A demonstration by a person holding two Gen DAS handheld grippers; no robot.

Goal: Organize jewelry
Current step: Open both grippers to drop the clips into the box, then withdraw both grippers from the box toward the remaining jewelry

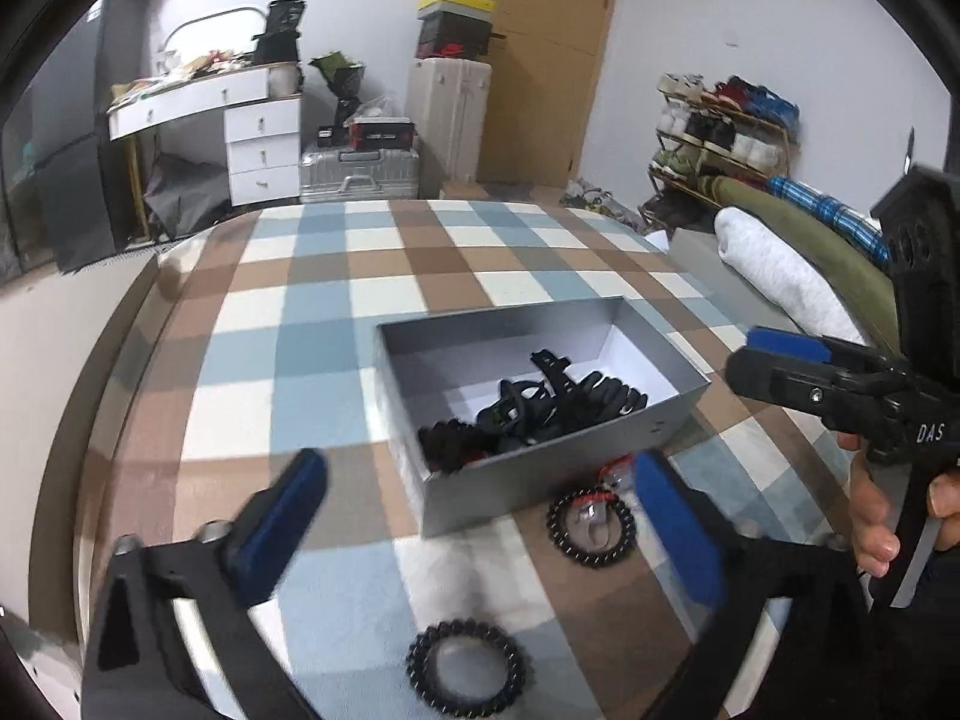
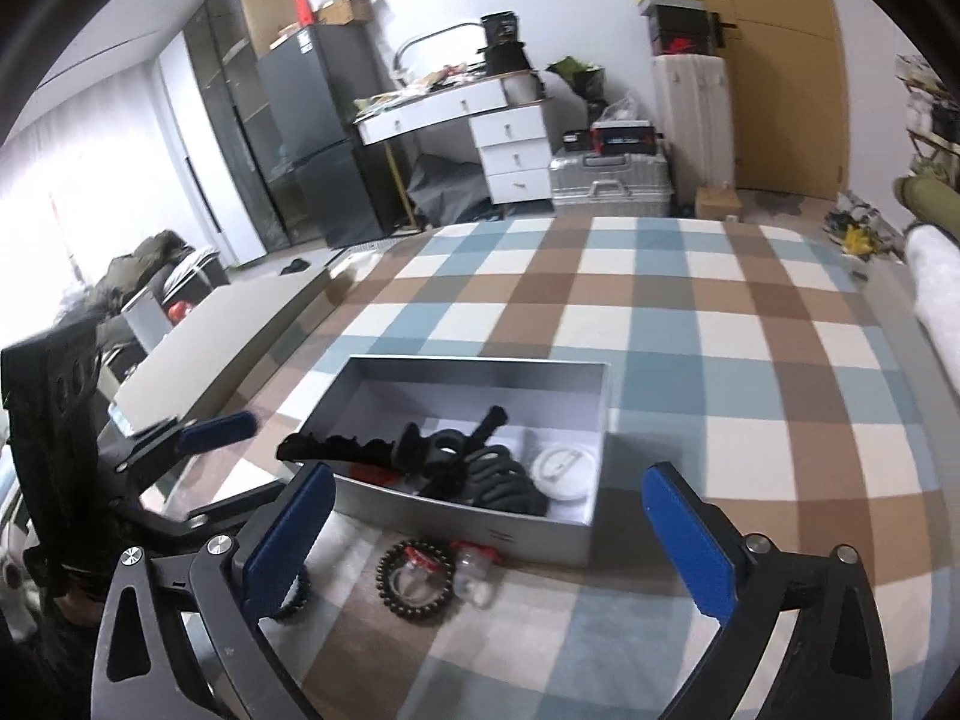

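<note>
Left wrist: left gripper (image 1: 480,516) jaws wide, empty. Box (image 1: 684,387) on checked bed (image 1: 300,324) already holds black hair pieces (image 1: 540,402). Two bead bracelets (image 1: 591,528) and small jars (image 1: 618,474) left outside.

Right wrist: right gripper (image 2: 489,531) jaws wide, empty. Box also holds one white disc (image 2: 564,471); two jars, two bracelets remain, so I'd say partly done.

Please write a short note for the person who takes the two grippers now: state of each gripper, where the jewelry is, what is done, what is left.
Left gripper: open, holding nothing.
Right gripper: open, holding nothing.
Grey box lies on the checked cloth; black hair accessories and a white round case are already inside.
Left outside, in front of the box: one beaded bracelet around a small red-capped item, a second small red-capped item beside it, and another beaded bracelet nearer the left gripper.
Next, probably: put these into the box.
</note>
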